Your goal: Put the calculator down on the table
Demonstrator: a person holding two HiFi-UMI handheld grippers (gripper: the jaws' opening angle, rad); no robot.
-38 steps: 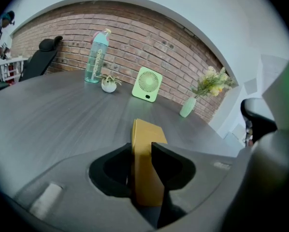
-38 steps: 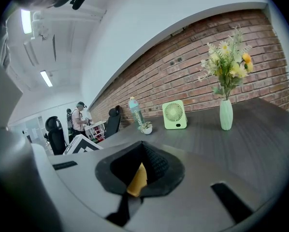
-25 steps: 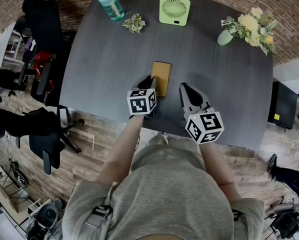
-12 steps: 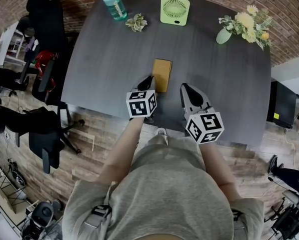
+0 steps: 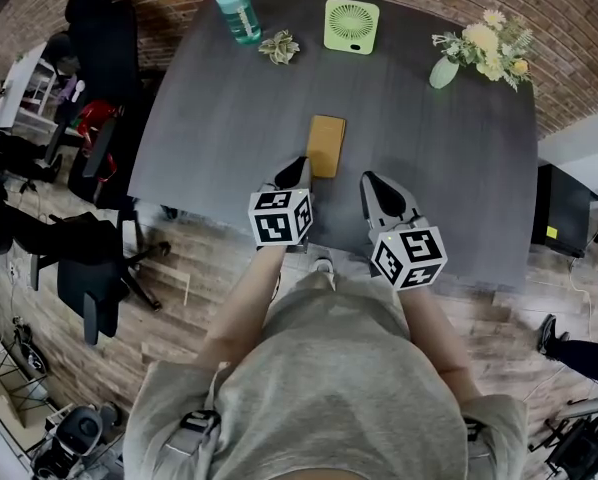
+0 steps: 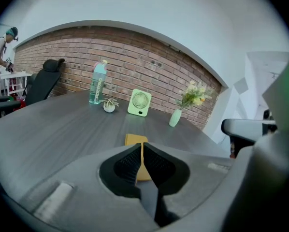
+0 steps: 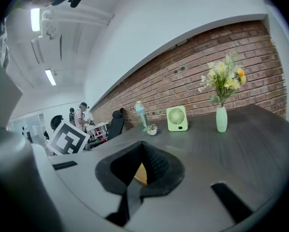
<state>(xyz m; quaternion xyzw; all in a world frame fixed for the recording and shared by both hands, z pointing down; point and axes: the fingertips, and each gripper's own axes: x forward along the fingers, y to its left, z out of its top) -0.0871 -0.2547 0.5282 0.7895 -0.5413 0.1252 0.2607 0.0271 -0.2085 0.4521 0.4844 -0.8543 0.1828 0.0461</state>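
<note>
Table (image 5: 219,118) has it: the calculator (image 5: 326,146) is down flat, both claws off!
Nothing needs holding, so the left gripper (image 5: 301,164), on the far side of the calculator from the fan (image 5: 351,25), is closing on air, jaws nearly together. The right gripper (image 5: 369,179) beside it is clenched and empty. The calculator's long axis runs straight out from the fan toward the person; I can't tell which end is its top.

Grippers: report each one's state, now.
Left gripper: jaws closing, nearly together, nothing between them; calculator lies beyond.
Right gripper: shut, empty.
</note>
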